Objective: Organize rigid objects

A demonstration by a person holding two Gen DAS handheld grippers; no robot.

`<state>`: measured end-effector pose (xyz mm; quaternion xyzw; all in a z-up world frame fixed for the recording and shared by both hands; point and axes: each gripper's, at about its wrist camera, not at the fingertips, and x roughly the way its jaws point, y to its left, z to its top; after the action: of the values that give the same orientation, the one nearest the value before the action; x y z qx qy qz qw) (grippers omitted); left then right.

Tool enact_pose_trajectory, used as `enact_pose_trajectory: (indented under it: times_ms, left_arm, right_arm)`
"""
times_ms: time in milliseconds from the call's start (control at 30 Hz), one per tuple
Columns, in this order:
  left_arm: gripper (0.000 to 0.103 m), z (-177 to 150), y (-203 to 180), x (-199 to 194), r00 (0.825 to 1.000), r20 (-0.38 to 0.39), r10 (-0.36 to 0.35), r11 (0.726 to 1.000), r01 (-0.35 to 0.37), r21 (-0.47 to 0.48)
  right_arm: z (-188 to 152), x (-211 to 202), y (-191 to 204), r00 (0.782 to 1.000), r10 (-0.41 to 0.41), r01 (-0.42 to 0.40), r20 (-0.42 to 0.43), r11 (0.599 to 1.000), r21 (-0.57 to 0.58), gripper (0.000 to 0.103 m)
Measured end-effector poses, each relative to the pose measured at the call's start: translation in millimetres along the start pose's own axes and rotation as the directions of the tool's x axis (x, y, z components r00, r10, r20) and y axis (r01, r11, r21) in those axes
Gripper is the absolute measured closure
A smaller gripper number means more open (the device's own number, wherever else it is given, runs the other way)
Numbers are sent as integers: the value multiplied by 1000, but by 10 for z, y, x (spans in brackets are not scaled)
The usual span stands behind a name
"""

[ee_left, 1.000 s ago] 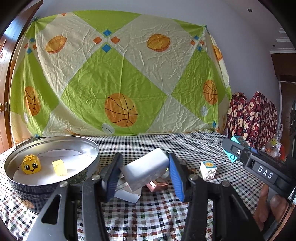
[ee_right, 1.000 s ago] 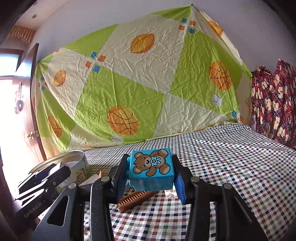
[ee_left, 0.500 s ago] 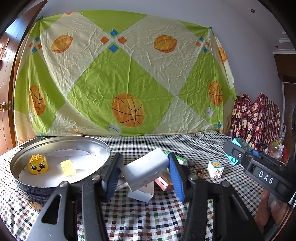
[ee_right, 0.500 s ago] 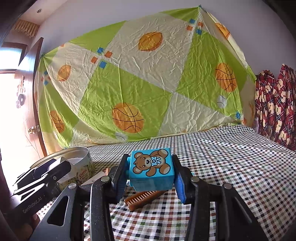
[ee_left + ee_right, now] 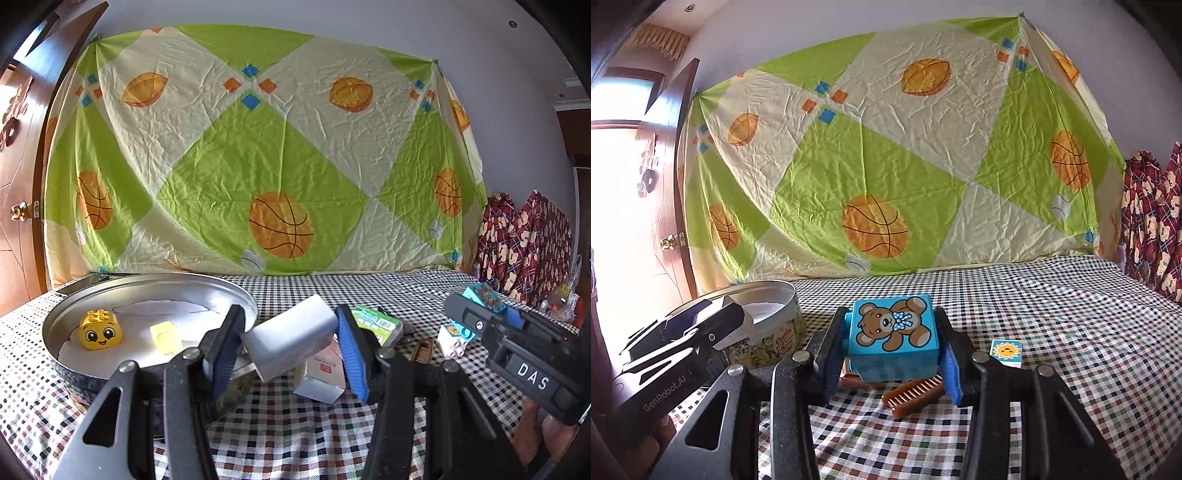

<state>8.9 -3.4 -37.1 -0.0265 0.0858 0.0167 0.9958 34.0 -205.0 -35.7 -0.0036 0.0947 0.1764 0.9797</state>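
Note:
My left gripper is shut on a grey-white rectangular block, tilted, held above the cloth just right of a round metal tin. The tin holds a yellow smiley brick and a pale yellow cube. My right gripper is shut on a blue teddy-bear block, held above a brown comb. The right gripper also shows in the left wrist view, and the left gripper in the right wrist view beside the tin.
On the checked cloth lie a white brick with a sun face, a green-labelled pack, a small carton and white card. A patterned sheet hangs behind; a wooden door stands at the left.
The left gripper with its block has shifted right and a little up; the tin now sits nearer the view's middle. The right gripper has swung slightly, bringing the sun-face brick into view.

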Motion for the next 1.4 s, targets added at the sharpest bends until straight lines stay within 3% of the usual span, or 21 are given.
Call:
enact_pose_trajectory:
  times_ms: [1400]
  left_arm:
    - [53, 32, 735, -9, 994, -22, 106, 989, -108, -97]
  right_arm:
    - [-40, 222, 640, 992, 107, -112, -66, 991, -76, 56]
